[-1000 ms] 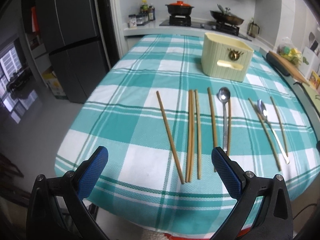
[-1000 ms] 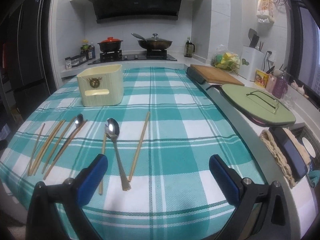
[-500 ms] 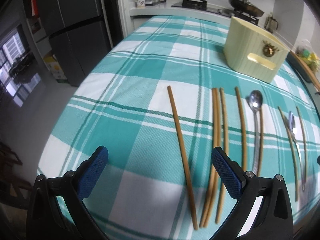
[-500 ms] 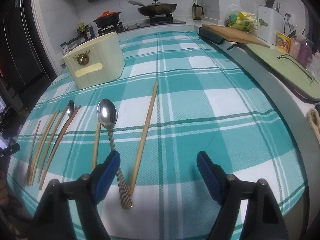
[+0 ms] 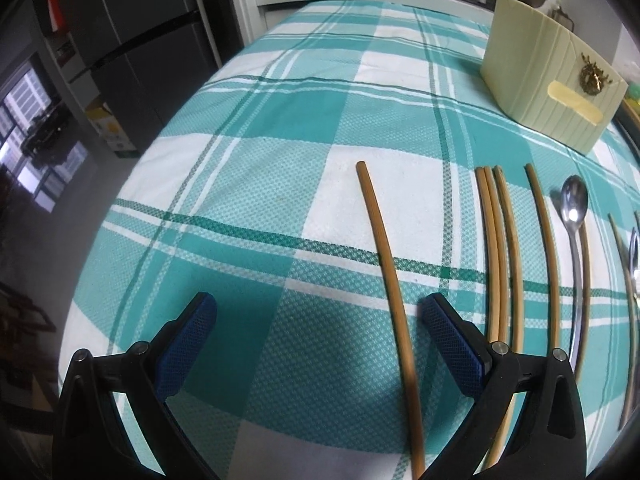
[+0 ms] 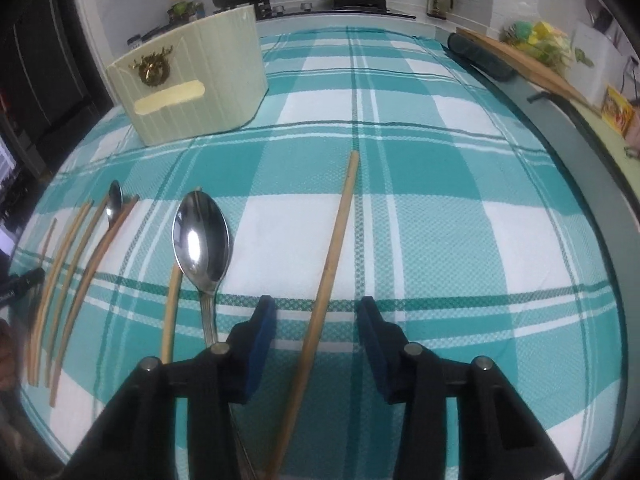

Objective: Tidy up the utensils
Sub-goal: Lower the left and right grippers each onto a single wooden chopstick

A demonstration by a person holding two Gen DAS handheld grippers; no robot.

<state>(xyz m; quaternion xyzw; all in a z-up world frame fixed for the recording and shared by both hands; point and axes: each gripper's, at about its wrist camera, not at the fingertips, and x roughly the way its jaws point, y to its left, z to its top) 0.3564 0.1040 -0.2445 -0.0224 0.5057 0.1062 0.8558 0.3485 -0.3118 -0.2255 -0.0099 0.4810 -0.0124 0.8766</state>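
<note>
Teal-and-white checked cloth (image 5: 280, 152) is covering the whole table and carrying everything else, its near edge dropping out of sight under both cameras. Standing toward the far end is a cream ribbed holder with a gold stag emblem (image 6: 192, 80); its top edge is running out of the left view, so its inside is not showing. Black-framed and blue-padded, the left gripper (image 5: 318, 312) is hovering wide open just above the cloth, with a single brown bamboo chopstick (image 5: 386, 276) lying between its pads, close to the right one; whether that pad is touching it is hard to tell. Narrower but also parted, the right gripper (image 6: 316, 316) is straddling another loose bamboo chopstick (image 6: 332, 256), whose near end is disappearing beneath the frame. Beside it, a polished steel spoon (image 6: 201, 240) is lying bowl-up, its handle hidden behind the left finger. Further chopsticks (image 5: 502, 256) and a second steel spoon (image 5: 574, 208) are lying in rough parallel between the two grippers.
</note>
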